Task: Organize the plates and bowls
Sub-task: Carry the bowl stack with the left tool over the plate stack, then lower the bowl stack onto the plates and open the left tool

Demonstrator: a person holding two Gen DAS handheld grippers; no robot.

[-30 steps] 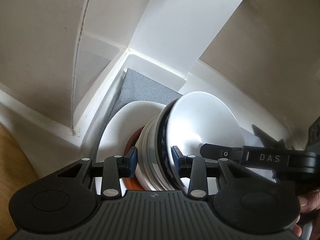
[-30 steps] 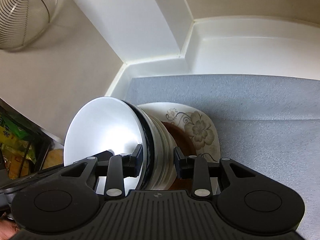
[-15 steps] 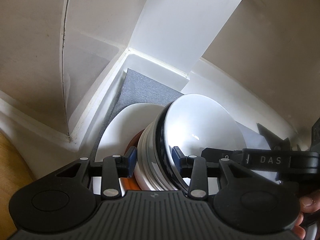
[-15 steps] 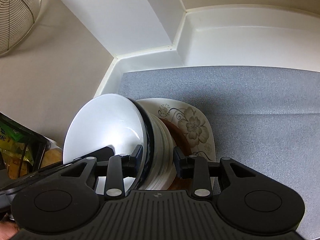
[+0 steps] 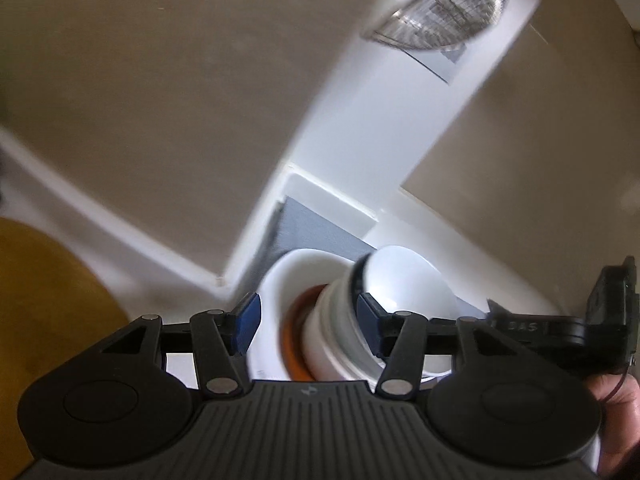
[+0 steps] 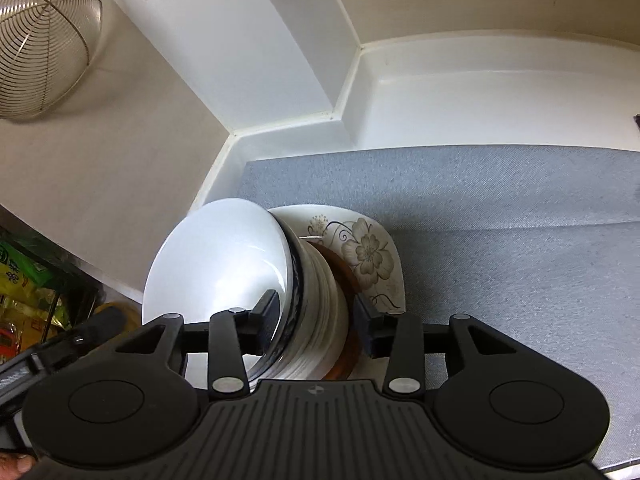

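A stack of white bowls, top bowl white inside with a dark rim, sits on a brown dish on a flower-patterned plate, all on a grey mat in a white cabinet. My right gripper is open, its fingers either side of the stack's rims. My left gripper is open and drawn back; the stack lies between its blue pads with a gap on the left. The view is blurred.
White cabinet walls close in the mat at back and left. A wire mesh basket hangs at upper left, also in the left wrist view. Food packets sit at far left. A wooden surface lies left.
Both grippers opened and let go of the bowl stack. My left gripper pulled back and away, so the stack looks smaller. The right gripper also drew back slightly.
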